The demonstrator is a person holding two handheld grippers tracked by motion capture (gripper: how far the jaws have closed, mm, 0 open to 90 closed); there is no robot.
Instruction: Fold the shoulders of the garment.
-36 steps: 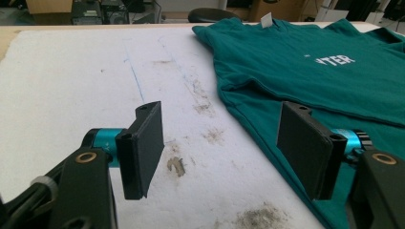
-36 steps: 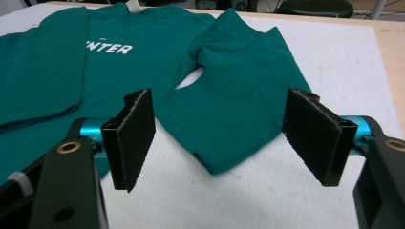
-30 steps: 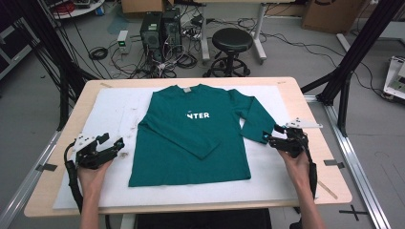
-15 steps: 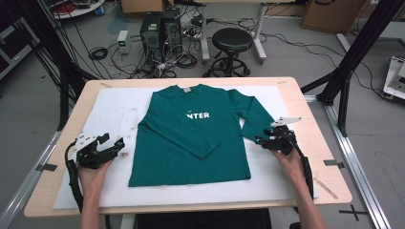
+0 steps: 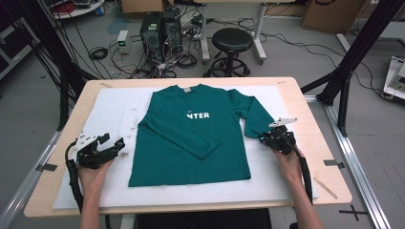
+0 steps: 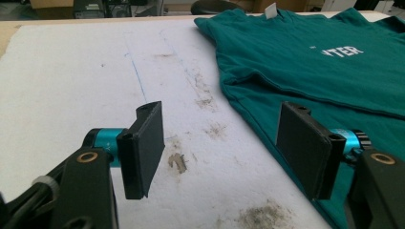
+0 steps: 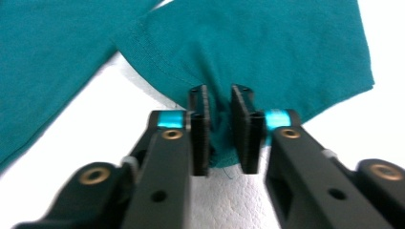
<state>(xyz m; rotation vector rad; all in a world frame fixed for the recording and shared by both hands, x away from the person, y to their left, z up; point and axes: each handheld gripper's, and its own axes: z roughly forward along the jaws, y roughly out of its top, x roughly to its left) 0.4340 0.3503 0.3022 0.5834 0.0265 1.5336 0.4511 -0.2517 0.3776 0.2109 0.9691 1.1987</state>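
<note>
A green long-sleeved shirt (image 5: 191, 138) with white letters lies flat, front up, on a white foam mat (image 5: 110, 107). One sleeve is folded across the chest. The other sleeve (image 5: 253, 117) runs down to the right, and my right gripper (image 5: 265, 137) is at its cuff. In the right gripper view the jaws (image 7: 220, 129) are pinched on bunched green cuff fabric (image 7: 267, 52). My left gripper (image 5: 117, 145) rests on the mat just left of the shirt's hem side. Its jaws (image 6: 219, 143) stand wide open over stained white foam, with the shirt edge (image 6: 267, 95) by the right jaw.
The mat covers a wooden table (image 5: 315, 124). Black frame posts (image 5: 348, 62) rise at both sides. A stool (image 5: 231, 40), computer cases (image 5: 160, 28) and cables sit on the floor beyond the far edge.
My right gripper has moved left onto the sleeve cuff and closed on it. The left gripper has stayed put and open.
</note>
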